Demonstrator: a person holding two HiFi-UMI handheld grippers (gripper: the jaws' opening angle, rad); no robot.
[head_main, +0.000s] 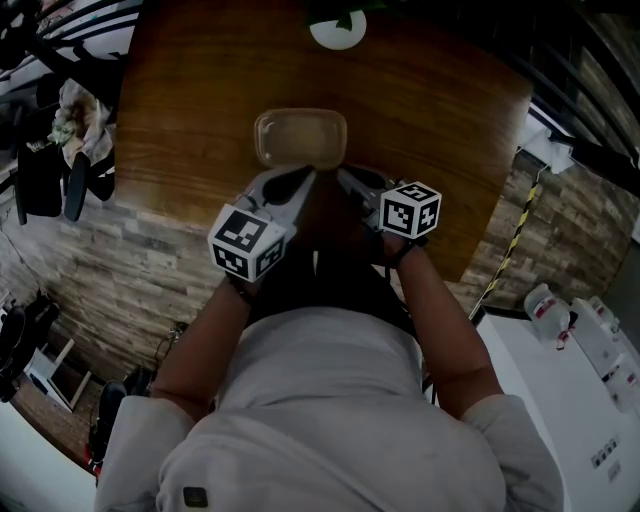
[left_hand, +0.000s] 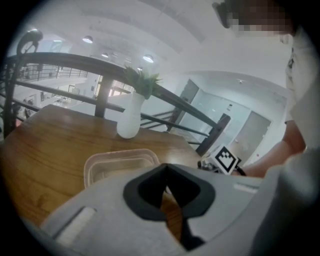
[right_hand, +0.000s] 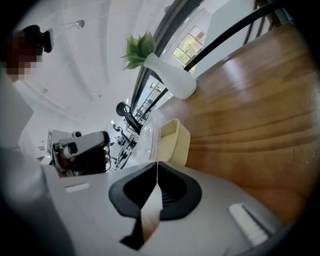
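A shallow clear plastic container (head_main: 300, 137) with a lid rests on the wooden table (head_main: 430, 110), just beyond both grippers. My left gripper (head_main: 303, 180) points at its near edge from the left, jaws shut with nothing between them. In the left gripper view the container (left_hand: 117, 162) lies just past the left gripper (left_hand: 166, 167). My right gripper (head_main: 345, 180) comes in from the right, also shut and empty. In the right gripper view the container (right_hand: 167, 140) sits right ahead of the right gripper (right_hand: 158, 164). I cannot tell whether either tip touches it.
A white vase (head_main: 338, 28) with a green plant stands at the table's far edge, behind the container. A black railing (left_hand: 65, 62) runs beyond it. A white cabinet (head_main: 560, 400) with bottles stands at the lower right, and dark clutter (head_main: 60, 150) hangs off the table's left side.
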